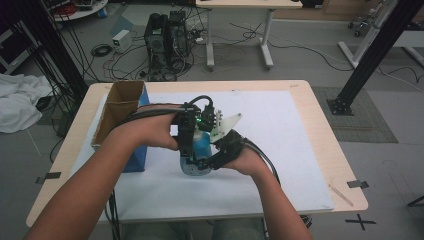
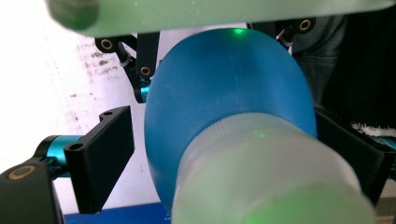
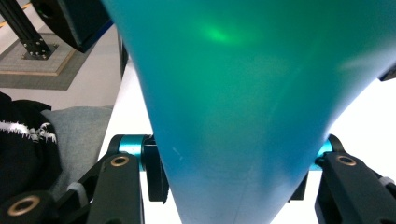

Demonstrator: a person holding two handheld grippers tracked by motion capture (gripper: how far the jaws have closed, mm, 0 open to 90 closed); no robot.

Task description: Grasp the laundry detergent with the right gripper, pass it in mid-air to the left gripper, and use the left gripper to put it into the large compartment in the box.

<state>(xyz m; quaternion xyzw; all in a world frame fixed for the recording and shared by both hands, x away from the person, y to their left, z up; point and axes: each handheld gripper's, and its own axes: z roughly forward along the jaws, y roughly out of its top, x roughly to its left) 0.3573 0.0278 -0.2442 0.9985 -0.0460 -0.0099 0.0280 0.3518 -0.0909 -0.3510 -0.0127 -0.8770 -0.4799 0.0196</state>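
A pale wooden table (image 1: 320,150) carries a white rectangular sheet (image 1: 280,150) over most of its top. At the sheet's left edge stands an open brown cardboard box (image 1: 120,107) with a blue outer face.

Near the middle of the sheet, just right of the box, sits a blue rounded plastic bottle (image 1: 200,145) with a frosted translucent cap. Both hands meet around it in the high view.

The right gripper (image 1: 210,161), black with a cable trailing back along the forearm, comes in from the lower right and is clamped on the bottle low down; in the right gripper view the blue body (image 3: 243,102) fills the space between its two black jaws, which press against it on either side.

The left gripper (image 1: 187,150), also black, reaches in from the left, higher up on the bottle. In the left gripper view the bottle (image 2: 224,116) lies straight ahead with its frosted cap (image 2: 271,177) nearest the camera, sitting between the two jaws. The left-hand jaw stands clearly apart from the cap with white sheet showing through the gap; the other jaw lies close beside the cap, though contact there cannot be made out. This gripper is loose around the cap, not grasping it.
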